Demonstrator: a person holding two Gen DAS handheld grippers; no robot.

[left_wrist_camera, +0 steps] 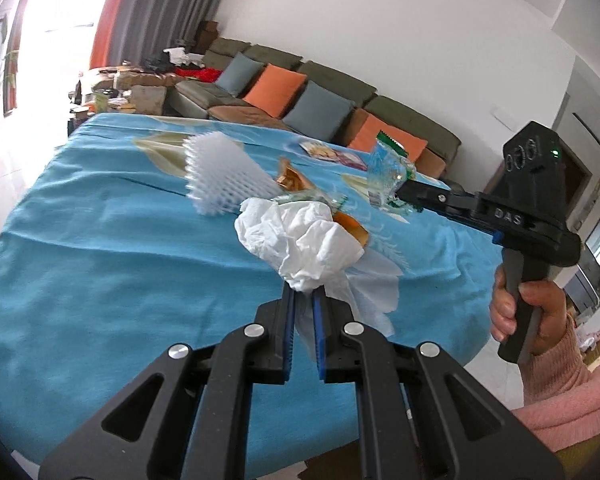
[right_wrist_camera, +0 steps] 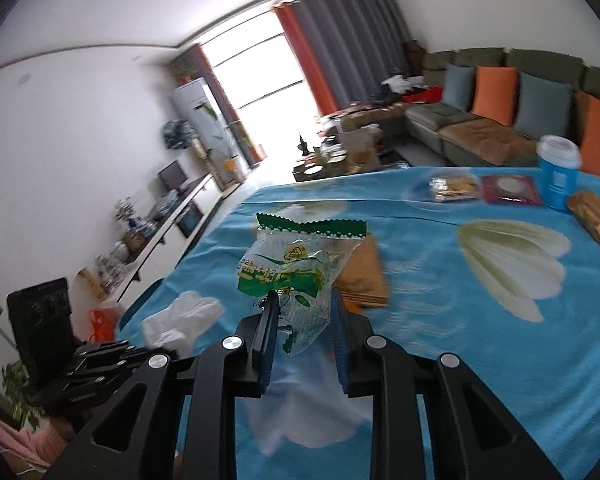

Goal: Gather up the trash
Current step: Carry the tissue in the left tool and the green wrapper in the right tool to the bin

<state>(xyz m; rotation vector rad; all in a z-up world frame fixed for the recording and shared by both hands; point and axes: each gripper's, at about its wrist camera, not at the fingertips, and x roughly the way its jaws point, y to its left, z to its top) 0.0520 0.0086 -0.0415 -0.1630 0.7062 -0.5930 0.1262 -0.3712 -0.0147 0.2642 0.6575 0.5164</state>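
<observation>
My left gripper (left_wrist_camera: 303, 294) is shut on a crumpled white tissue (left_wrist_camera: 300, 246), held up over the blue tablecloth (left_wrist_camera: 100, 280). My right gripper (right_wrist_camera: 304, 306) grips a clear plastic wrapper with green print (right_wrist_camera: 292, 268), lifted off the cloth. From the left wrist view, the right gripper (left_wrist_camera: 400, 197) reaches in from the right with that wrapper (left_wrist_camera: 386, 176) at its tip, a hand on its handle. The right wrist view shows the left gripper (right_wrist_camera: 138, 348) and its tissue (right_wrist_camera: 184, 318) at lower left. A white foam net (left_wrist_camera: 224, 172) and a brown wrapper (right_wrist_camera: 364, 280) lie on the table.
At the table's far right stand a blue paper cup with a white lid (right_wrist_camera: 558, 176), a cookie packet (right_wrist_camera: 452, 188), a red packet (right_wrist_camera: 512, 190) and a gold wrapper (right_wrist_camera: 596, 220). A sofa (left_wrist_camera: 300, 88) with orange and grey cushions runs behind the table.
</observation>
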